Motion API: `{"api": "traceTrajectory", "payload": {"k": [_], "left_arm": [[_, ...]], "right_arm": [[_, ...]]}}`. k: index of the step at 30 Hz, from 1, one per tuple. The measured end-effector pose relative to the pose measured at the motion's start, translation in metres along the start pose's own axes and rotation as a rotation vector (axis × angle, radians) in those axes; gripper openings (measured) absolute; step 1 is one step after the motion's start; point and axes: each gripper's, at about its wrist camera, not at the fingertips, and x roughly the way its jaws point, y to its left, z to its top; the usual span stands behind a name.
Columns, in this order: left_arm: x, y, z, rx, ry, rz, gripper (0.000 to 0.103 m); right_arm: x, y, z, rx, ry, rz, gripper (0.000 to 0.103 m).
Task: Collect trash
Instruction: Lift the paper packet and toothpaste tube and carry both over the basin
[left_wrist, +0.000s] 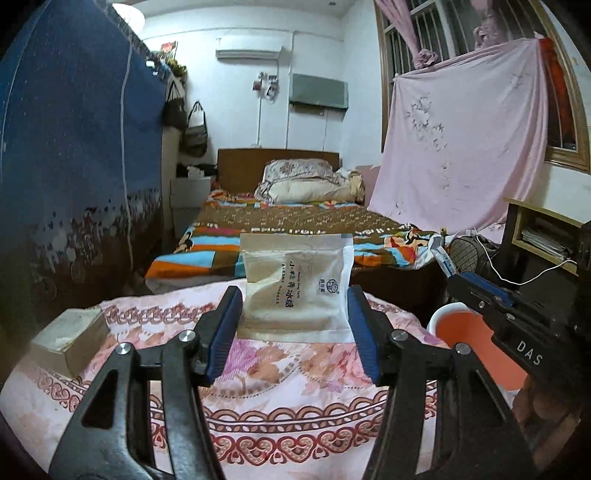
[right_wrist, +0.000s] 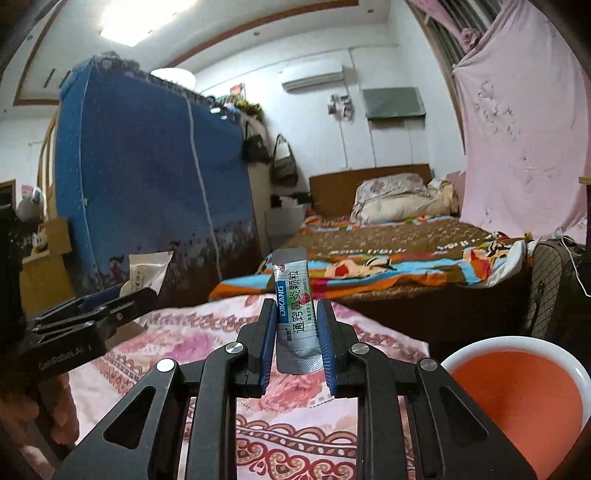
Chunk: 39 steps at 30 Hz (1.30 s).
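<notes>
My left gripper (left_wrist: 293, 295) is shut on a white sachet (left_wrist: 295, 284) with black printing, held upright above the floral tablecloth (left_wrist: 258, 398). Its blue pads press the packet's two side edges. My right gripper (right_wrist: 295, 312) is shut on a narrow silver stick packet (right_wrist: 295, 306) with a blue band, also held upright. In the left wrist view the right gripper (left_wrist: 452, 278) comes in from the right with the stick packet (left_wrist: 443, 258) at its tip. The right wrist view has the left gripper (right_wrist: 147, 291) at the left, holding the white sachet (right_wrist: 146, 273).
An orange bin with a white rim (right_wrist: 517, 398) stands at the lower right, beside the table (left_wrist: 469, 332). A grey-white box (left_wrist: 68, 341) lies on the cloth at the left. Beyond the table are a bed (left_wrist: 295, 225), a blue covered wardrobe (left_wrist: 74, 147) and a pink sheet (left_wrist: 461, 140).
</notes>
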Motion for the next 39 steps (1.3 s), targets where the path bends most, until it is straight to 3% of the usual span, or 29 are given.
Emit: {"api": "traceTrajectory", "payload": {"k": [11, 20, 30, 39], "left_arm": [[-0.014, -0.023, 0.007, 0.067, -0.089, -0.035, 0.042], [-0.014, -0.053, 0.013, 0.116, -0.137, -0.131, 0.042], [-0.002, -0.101, 0.015, 0.152, -0.124, -0.262, 0.043], [0.021, -0.140, 0.014, 0.159, -0.023, -0.370, 0.043]], "right_arm": [[-0.023, -0.012, 0.005, 0.043, -0.134, -0.035, 0.020], [-0.049, -0.033, 0.010, 0.066, -0.236, -0.161, 0.021], [-0.066, -0.074, 0.013, 0.159, -0.246, -0.269, 0.021], [-0.078, -0.105, 0.010, 0.251, -0.236, -0.351, 0.021]]}}
